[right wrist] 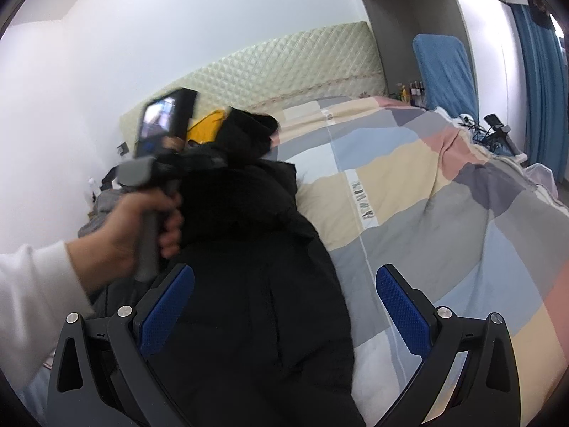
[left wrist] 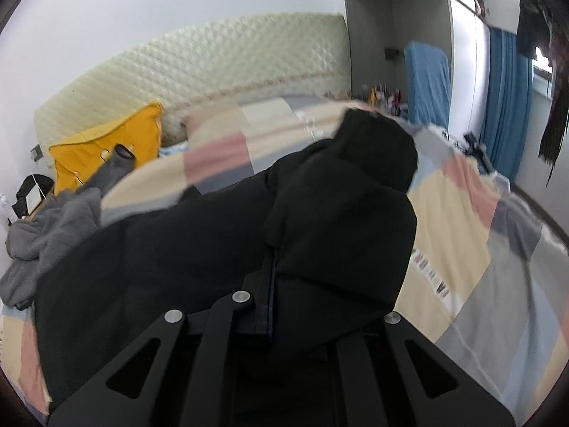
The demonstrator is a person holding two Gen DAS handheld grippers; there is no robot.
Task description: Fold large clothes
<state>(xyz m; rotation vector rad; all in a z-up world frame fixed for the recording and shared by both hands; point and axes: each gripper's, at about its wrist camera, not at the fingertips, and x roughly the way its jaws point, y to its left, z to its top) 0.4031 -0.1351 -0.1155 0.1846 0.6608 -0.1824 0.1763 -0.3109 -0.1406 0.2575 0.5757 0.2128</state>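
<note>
A large black padded jacket point(left wrist: 199, 249) lies on the bed, with its hood end bunched up towards the headboard. My left gripper point(left wrist: 268, 284) is shut on a fold of the jacket; black cloth covers its fingers, and a dark strip of fabric runs out between them. In the right wrist view a hand point(right wrist: 142, 227) in a white sleeve holds that left gripper over the jacket point(right wrist: 256, 284), its tips buried in raised fabric. My right gripper point(right wrist: 284, 302) stands open above the jacket's lower part, nothing between its blue pads point(right wrist: 167, 306).
The bed has a checked cover point(right wrist: 426, 185) in beige, grey, blue and pink. A grey garment point(left wrist: 46, 224) and a yellow one point(left wrist: 103, 146) lie at the left. A quilted headboard point(left wrist: 231, 60) is behind. A blue padded board point(left wrist: 426, 82) and blue curtains point(left wrist: 508, 106) stand at the right.
</note>
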